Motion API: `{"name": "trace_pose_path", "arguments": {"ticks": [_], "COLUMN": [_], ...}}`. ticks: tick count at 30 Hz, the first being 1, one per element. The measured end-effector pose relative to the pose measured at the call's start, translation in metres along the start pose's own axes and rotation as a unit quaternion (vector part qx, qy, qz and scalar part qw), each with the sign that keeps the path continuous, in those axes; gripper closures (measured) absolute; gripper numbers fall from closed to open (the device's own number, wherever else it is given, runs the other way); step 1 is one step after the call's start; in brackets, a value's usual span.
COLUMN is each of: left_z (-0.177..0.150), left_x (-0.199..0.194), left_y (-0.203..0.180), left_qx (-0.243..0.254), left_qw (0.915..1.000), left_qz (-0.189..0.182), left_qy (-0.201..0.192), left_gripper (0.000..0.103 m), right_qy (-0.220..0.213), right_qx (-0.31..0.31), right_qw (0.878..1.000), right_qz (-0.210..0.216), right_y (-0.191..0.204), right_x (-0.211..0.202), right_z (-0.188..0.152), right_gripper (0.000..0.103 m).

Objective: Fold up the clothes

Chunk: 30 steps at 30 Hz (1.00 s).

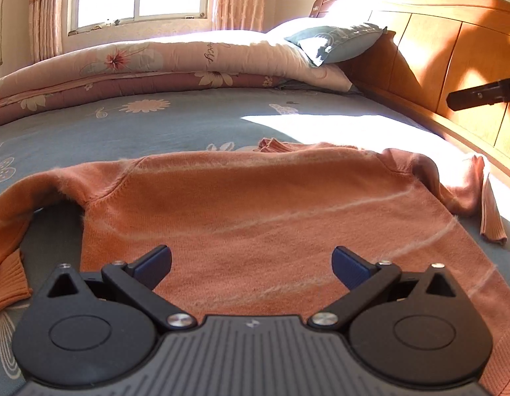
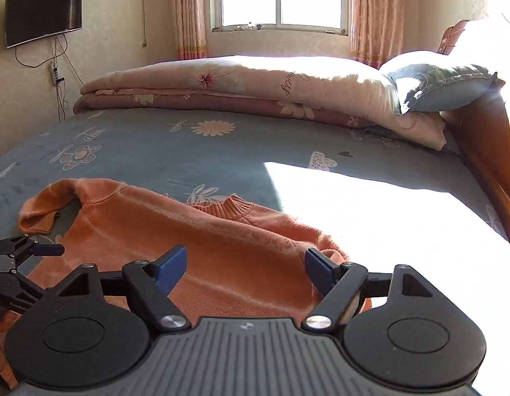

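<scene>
Orange sweater was spread flat on the bed.
Both grippers' jaws were held wide, empty; hem corners should be pinched evenly.

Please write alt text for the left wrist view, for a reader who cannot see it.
The open left claw hovers over an orange sweater spread flat on a blue floral bedsheet, holding nothing. Behind lie a folded pink quilt, a blue pillow and a wooden headboard.
</scene>
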<state>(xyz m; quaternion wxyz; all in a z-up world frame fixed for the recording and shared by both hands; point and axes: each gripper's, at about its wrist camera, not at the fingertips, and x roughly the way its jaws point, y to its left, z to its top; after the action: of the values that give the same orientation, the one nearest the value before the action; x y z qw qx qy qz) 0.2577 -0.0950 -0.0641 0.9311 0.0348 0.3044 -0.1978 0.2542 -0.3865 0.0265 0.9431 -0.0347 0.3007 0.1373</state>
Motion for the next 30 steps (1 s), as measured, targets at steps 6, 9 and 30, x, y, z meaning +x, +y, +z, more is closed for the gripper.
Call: {"name": "trace_pose_path", "arguments": {"ticks": [6,9,30], "left_z": [0.022,0.007,-0.03], "left_x": [0.038,0.061,0.075], "left_y": [0.0,0.001,0.007], "left_qx": [0.025,0.02,0.027], "left_qw": [0.9983,0.9957,0.9924], "left_qz": [-0.048,-0.072,-0.111], "left_qy": [0.021,0.055,0.046], "left_gripper": [0.005,0.012,0.001], "right_qy": [0.018,0.04,0.125], "right_qx": [-0.026,-0.038,-0.047], "right_qw": [0.999,0.998,0.985], "right_qz": [0.012,0.021,0.107], "right_y": [-0.029,-0.04,-0.096], "right_x": [0.072,0.121,0.279], "right_z": [0.04,0.043,0.019], "right_gripper": [0.046,0.046,0.043]}}
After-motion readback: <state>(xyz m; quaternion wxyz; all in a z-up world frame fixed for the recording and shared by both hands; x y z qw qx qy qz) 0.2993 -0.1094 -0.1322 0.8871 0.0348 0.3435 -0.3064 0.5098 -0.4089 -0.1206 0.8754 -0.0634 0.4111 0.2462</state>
